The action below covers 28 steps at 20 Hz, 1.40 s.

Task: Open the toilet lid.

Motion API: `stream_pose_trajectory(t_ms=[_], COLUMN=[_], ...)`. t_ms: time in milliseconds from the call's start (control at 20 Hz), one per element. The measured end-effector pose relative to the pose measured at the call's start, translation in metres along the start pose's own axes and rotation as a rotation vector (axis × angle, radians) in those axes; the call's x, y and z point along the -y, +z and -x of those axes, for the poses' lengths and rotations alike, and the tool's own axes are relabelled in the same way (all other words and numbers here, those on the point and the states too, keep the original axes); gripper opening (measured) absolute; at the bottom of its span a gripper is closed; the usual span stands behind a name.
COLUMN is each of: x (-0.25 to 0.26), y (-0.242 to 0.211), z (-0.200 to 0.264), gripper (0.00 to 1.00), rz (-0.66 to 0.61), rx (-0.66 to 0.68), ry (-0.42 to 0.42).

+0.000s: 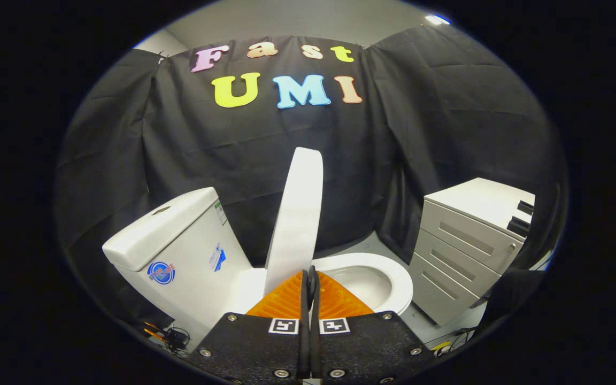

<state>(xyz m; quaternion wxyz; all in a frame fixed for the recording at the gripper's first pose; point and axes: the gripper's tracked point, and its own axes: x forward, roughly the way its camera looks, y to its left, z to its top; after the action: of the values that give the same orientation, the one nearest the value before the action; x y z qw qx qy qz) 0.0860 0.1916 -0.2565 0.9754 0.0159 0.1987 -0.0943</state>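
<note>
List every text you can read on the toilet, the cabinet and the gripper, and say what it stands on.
Nothing can be read.
Round sticker on the tank: too blurred.
Slanted sticker beside it: too small.
Strip label at the tank's top corner: too small.
Drawer cabinet: no text.
Gripper, fingers together at the raised lid: square markers, no words.

we list a pale drawer cabinet (471, 243) at the right of the frame, three drawer fronts facing left, a small lock on its upper drawer, dark handles at its far top edge. we note grey floor (356, 243) at centre, below the black cloth wall (244, 149). cables (166, 336) lie tangled at lower left, more cables (449, 342) at lower right.
</note>
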Motion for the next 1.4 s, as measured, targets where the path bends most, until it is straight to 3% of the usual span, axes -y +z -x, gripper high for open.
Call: stream_pose_trajectory(t_ms=[850, 1400], x=[-0.112, -0.159], y=[0.015, 0.006], z=[0.023, 0.030], gripper=[0.00, 0.00], rz=[0.302, 0.380], rx=[0.060, 0.074], ry=[0.118, 0.181])
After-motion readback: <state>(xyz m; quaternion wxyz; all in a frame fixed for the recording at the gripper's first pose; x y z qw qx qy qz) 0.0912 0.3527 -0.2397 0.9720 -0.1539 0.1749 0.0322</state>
